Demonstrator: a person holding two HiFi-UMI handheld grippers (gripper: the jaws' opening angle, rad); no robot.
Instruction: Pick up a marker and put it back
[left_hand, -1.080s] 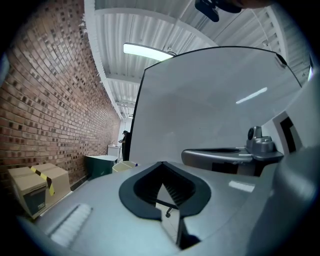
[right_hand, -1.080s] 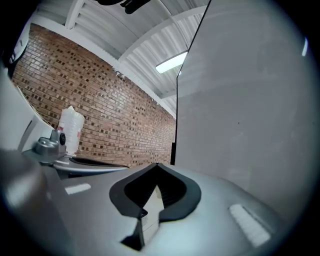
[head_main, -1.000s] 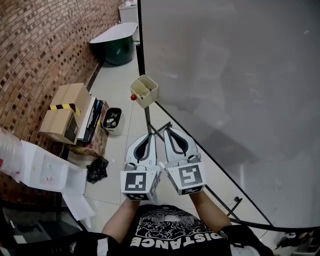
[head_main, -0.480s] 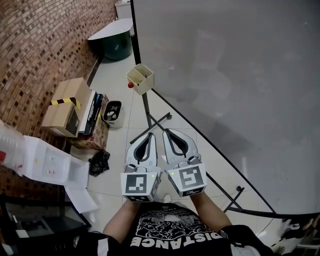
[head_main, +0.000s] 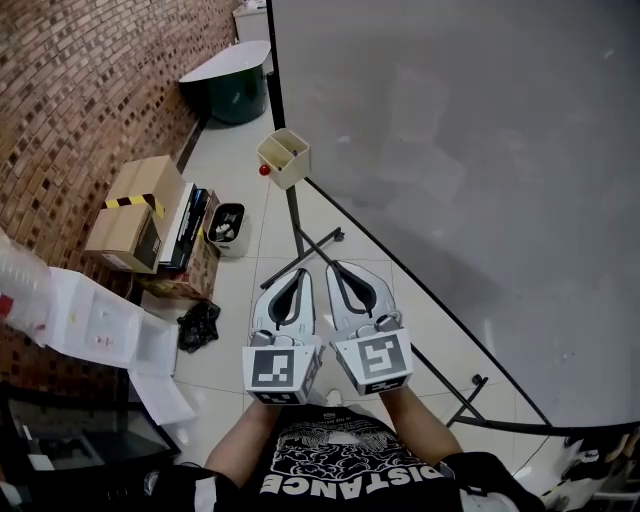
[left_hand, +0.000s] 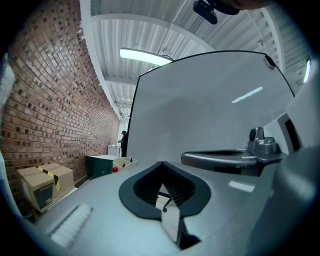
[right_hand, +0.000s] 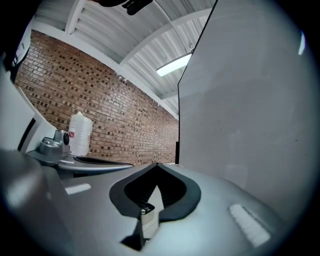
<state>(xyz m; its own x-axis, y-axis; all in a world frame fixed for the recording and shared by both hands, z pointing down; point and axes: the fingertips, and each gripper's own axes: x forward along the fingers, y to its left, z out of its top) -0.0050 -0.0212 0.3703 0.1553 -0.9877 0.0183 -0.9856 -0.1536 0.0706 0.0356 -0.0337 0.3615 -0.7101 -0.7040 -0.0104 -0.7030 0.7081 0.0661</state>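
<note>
A cream marker holder (head_main: 285, 157) hangs at the left edge of the big grey whiteboard (head_main: 470, 150), with a red round thing (head_main: 264, 170) beside it. In the left gripper view the holder (left_hand: 124, 161) is small and far off; its markers are too small to make out. My left gripper (head_main: 298, 271) and right gripper (head_main: 336, 266) are held side by side in front of my chest, well short of the holder. Both are shut with nothing between the jaws. The jaw tips meet in the left gripper view (left_hand: 162, 164) and the right gripper view (right_hand: 156, 165).
A brick wall (head_main: 70, 90) runs along the left. Cardboard boxes (head_main: 135, 210), a small bin (head_main: 225, 224), a black bag (head_main: 198, 325) and white boxes (head_main: 95, 325) lie on the tiled floor. A dark green tub (head_main: 238, 95) stands beyond. The whiteboard's stand legs (head_main: 315, 245) cross the floor.
The head view has shifted a little, so the holder sits slightly higher in the picture than a second ago. Both grippers stay shut and together.
</note>
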